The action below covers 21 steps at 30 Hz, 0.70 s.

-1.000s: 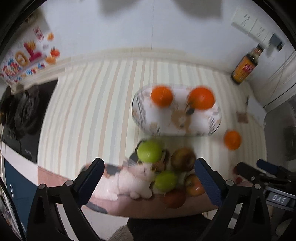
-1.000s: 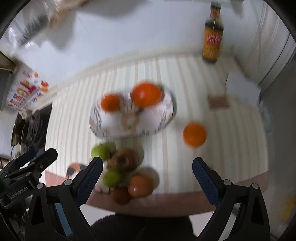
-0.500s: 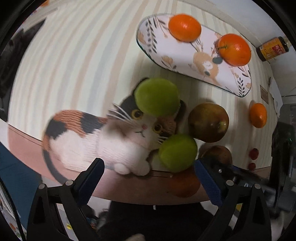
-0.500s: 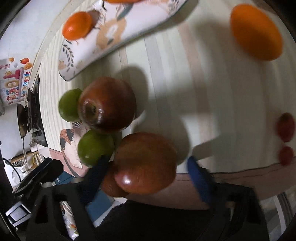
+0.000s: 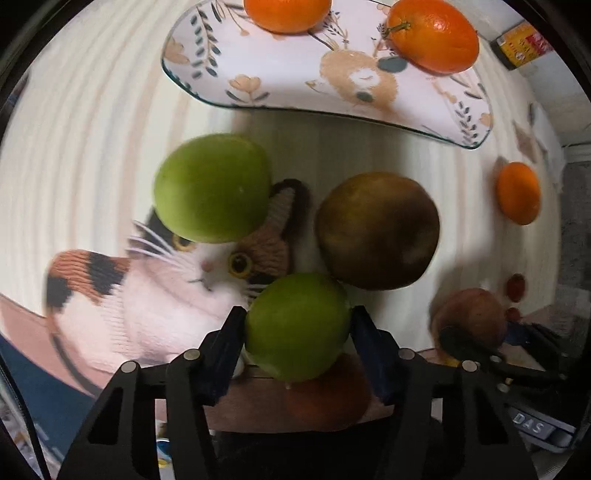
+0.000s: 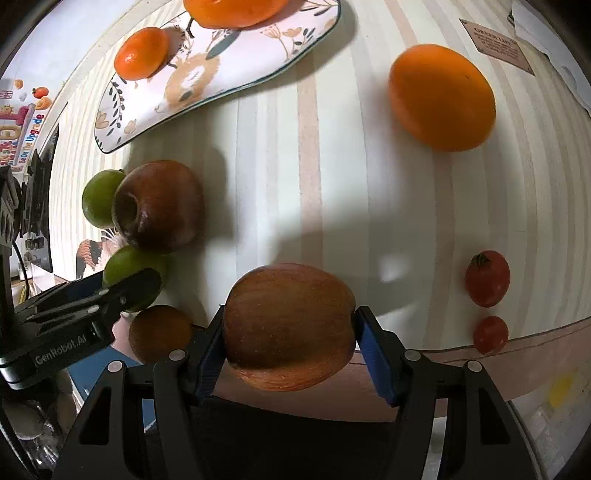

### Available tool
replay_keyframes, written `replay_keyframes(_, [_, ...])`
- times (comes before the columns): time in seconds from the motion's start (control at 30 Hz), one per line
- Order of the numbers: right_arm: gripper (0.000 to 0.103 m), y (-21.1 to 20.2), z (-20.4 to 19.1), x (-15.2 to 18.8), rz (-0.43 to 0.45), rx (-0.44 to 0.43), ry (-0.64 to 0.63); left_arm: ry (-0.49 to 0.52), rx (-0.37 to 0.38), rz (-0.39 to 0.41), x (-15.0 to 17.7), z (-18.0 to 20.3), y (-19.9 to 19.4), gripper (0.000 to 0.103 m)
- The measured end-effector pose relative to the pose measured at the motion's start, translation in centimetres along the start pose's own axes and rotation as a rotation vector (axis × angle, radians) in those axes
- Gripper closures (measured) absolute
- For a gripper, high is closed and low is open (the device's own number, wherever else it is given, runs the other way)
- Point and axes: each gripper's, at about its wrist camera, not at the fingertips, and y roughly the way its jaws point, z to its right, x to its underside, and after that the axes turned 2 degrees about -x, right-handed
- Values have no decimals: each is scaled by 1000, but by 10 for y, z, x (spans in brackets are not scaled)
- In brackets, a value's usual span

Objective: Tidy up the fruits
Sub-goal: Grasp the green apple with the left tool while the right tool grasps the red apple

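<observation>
Green apple (image 5: 297, 326) sat squeezed tight in my left gripper (image 5: 298, 341), near the cat mat (image 5: 147, 306). My right gripper (image 6: 290, 345) squeezed a red apple (image 6: 290, 326). Oranges lay far on the plate (image 5: 280, 81).

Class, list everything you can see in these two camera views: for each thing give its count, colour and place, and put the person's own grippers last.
Oranges: three, orange; two on the plate, one loose on the table.
Green fruits: two, green; one on the cat mat, one in the left gripper.
Apples: three, red-brown; one beside the mat, one in the right gripper, one at the table edge.
Tomatoes: two, red, at the table's right edge.
Plate: one, white, floral, at the far side.
Cat mat: one, calico.
Table: one, striped.
Bottle: one, yellow label, far right.
Card: one, brown.
Left gripper: black, blue pads.
Right gripper: same.
</observation>
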Motion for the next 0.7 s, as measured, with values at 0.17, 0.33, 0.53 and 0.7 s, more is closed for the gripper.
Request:
replay_keyframes(0.17, [34,-2,-1,-6,5,-7,-36,-51,-85,36,6,-18,-4,48])
replay_keyframes(0.33, [34,0,-3,-9,-3,-12,-66,-108,-78,42,12,-37,-6,48])
replay_keyframes(0.53, [34,-4,6,-20,-36,-31,-71,-109,-103,59,8,-37,-10,48])
replay_keyframes(0.7, [35,-3,8,-24,-60,-21,-80,-114,-88,68,6,-35,-13,48])
